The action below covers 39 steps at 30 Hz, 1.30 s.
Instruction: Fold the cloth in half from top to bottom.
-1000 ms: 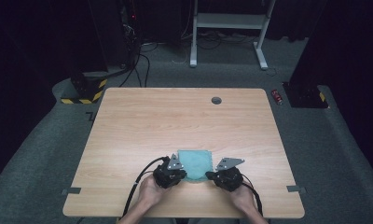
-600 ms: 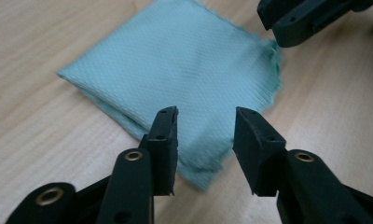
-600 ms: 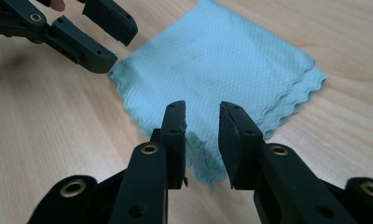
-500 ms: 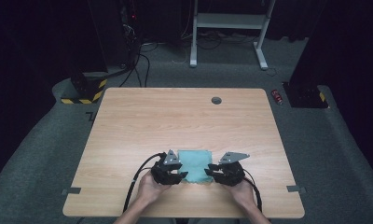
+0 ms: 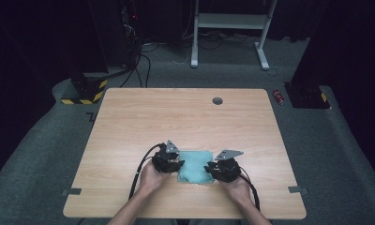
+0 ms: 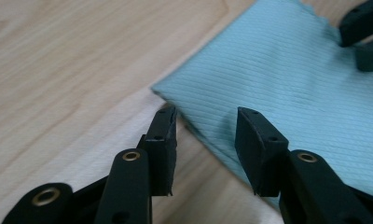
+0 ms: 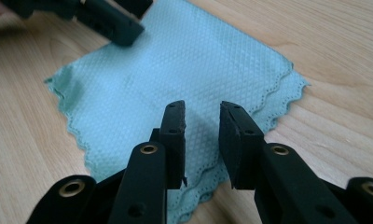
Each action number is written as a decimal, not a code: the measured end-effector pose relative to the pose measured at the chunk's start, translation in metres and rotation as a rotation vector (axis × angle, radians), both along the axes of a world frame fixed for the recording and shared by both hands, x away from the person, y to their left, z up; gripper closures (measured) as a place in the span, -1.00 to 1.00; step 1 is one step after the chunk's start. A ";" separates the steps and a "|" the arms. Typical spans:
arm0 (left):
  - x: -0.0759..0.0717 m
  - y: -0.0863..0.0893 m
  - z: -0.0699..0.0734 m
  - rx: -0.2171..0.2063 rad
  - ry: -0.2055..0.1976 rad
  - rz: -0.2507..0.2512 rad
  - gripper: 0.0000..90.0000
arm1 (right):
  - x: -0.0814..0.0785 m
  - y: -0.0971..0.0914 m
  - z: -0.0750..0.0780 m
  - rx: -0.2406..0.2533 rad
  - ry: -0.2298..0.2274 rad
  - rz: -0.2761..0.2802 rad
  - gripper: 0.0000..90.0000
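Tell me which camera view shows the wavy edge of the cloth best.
The right gripper view: the teal cloth lies close, its scalloped edges and doubled layers sharp. The left gripper view shows a straight edge and ribbed weave. The high view shows a small teal patch between the left gripper and right gripper.

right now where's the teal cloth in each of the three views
High view: the teal cloth lies flat near the table's front edge, between the two grippers.
Left gripper view: it fills the upper right, one edge crossing between the open jaws.
Right gripper view: it spreads across the centre, just beyond the open jaws.
Shared landmark: the light wooden table.
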<state>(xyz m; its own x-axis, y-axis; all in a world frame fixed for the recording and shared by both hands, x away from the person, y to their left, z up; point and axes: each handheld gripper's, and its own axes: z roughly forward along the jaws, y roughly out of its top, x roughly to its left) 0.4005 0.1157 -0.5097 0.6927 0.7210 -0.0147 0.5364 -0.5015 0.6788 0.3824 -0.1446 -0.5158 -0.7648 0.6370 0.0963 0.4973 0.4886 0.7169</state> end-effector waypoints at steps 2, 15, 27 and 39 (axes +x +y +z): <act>-0.001 0.000 0.002 -0.020 -0.025 -0.009 0.30 | 0.000 -0.001 0.001 0.003 -0.009 0.000 0.59; 0.017 -0.022 0.004 0.093 -0.050 0.031 0.22 | 0.032 0.012 -0.003 0.021 0.007 -0.091 0.60; -0.038 -0.019 0.013 -0.015 -0.023 -0.084 0.06 | -0.007 0.002 0.006 0.000 -0.047 -0.037 0.47; -0.065 0.029 0.002 -0.154 -0.036 0.012 -0.05 | -0.030 -0.033 0.001 0.042 -0.082 -0.098 0.23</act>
